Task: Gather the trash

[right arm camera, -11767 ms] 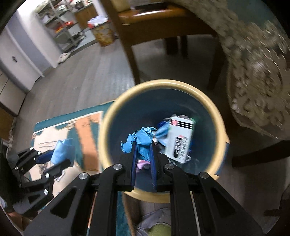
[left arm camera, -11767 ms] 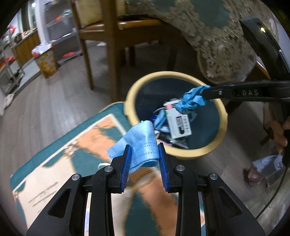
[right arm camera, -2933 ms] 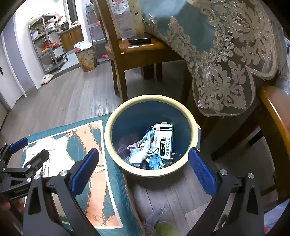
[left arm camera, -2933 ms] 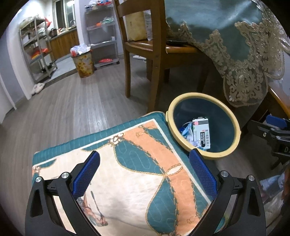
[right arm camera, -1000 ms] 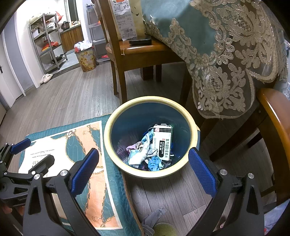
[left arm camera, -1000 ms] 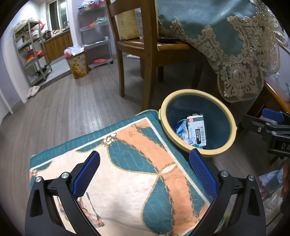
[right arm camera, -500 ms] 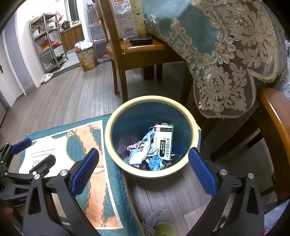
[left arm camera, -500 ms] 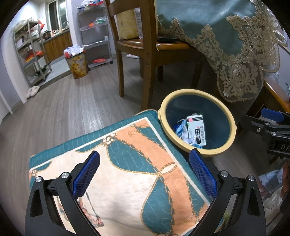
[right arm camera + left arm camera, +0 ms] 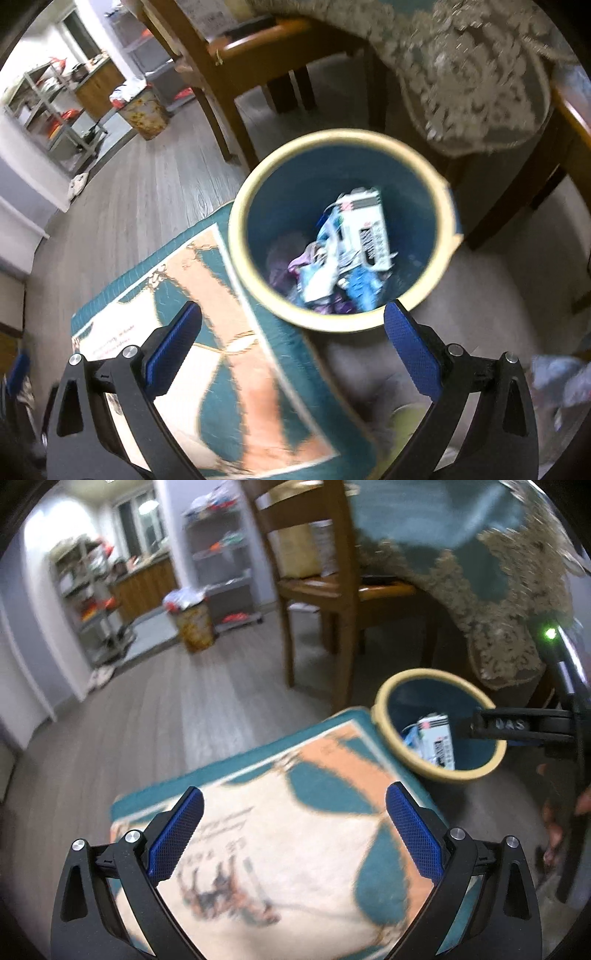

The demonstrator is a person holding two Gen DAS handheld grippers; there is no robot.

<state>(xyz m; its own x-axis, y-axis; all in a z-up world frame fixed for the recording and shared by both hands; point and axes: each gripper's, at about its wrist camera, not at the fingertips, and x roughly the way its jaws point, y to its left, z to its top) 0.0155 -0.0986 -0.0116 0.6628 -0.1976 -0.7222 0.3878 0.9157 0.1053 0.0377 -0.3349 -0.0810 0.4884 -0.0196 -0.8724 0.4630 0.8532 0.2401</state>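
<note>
The left gripper [image 9: 293, 830] is held with its 2 blue-padded jaws spread wide and nothing between them, above the patterned mat [image 9: 280, 849]. The right gripper [image 9: 291, 347] is likewise spread wide and empty, and it is aimed down toward the near rim of the bin [image 9: 258, 177], with the mat's edge under its left finger. In the left wrist view, a black finger of the right gripper is seen reaching across above the bin's mouth from the right side.

The collected trash is found inside the yellow-rimmed, blue-walled bin: a white box [image 9: 364, 229] with dark print lies on top of crumpled blue and purple scraps [image 9: 314, 273]. No loose item is seen on the mat in either view, though both pictures are blurred. The bin is set on the wood floor [image 9: 155, 716], touching the mat's corner, probably so that pieces picked off the mat need only a short carry. It stands just in front of a wooden chair [image 9: 332, 590] and below the lace-edged tablecloth [image 9: 509, 602].

Near the lower edge of the right wrist view, some greenish and grey things [image 9: 402, 417] lie on the floor beside the mat; whether they count as trash cannot be told. With both grippers empty and the mat apparently bare, the task is judged to be finished or nearly so.
</note>
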